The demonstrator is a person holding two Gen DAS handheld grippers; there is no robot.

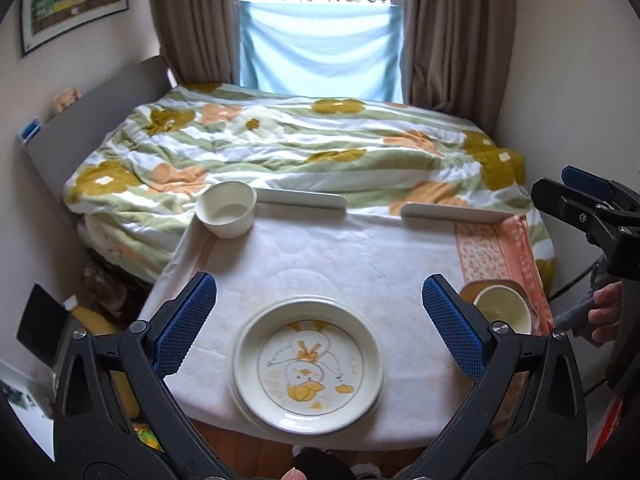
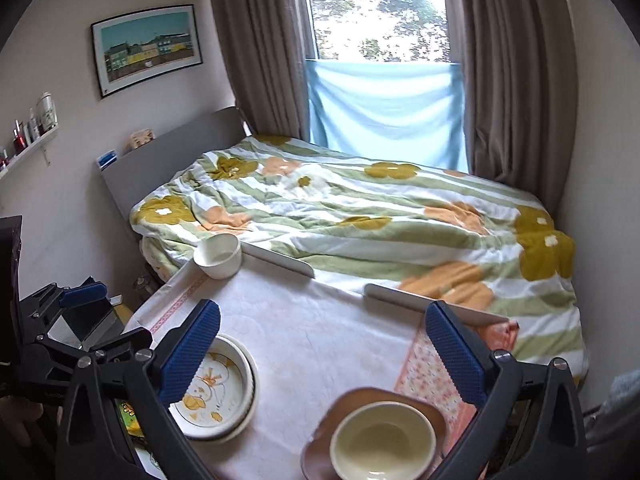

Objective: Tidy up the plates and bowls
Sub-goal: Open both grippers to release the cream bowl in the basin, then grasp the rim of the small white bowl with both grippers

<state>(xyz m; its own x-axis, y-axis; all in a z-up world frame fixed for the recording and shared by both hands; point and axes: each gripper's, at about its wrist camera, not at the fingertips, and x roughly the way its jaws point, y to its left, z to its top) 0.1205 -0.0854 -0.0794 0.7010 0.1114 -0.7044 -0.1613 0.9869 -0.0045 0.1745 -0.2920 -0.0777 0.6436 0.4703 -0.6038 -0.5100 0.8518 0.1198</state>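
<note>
A cream plate with an orange duck drawing point(image 1: 308, 366) lies on another plate at the table's near edge; it also shows in the right wrist view point(image 2: 212, 390). My left gripper point(image 1: 318, 316) is open and empty just above it. A cream bowl point(image 2: 382, 440) sits on a brown plate point(image 2: 360, 398) at the near right; the bowl also shows in the left wrist view point(image 1: 504, 306). My right gripper point(image 2: 322, 350) is open and empty above it. A white bowl point(image 1: 227, 208) stands at the far left corner, also in the right wrist view point(image 2: 219, 255).
The table has a white cloth point(image 1: 340, 256) with an orange patterned runner point(image 1: 496, 248) on the right. Two white bars point(image 1: 300, 200) lie along its far edge. A bed with a flowered duvet point(image 1: 304, 148) stands behind. A wall is close on the right.
</note>
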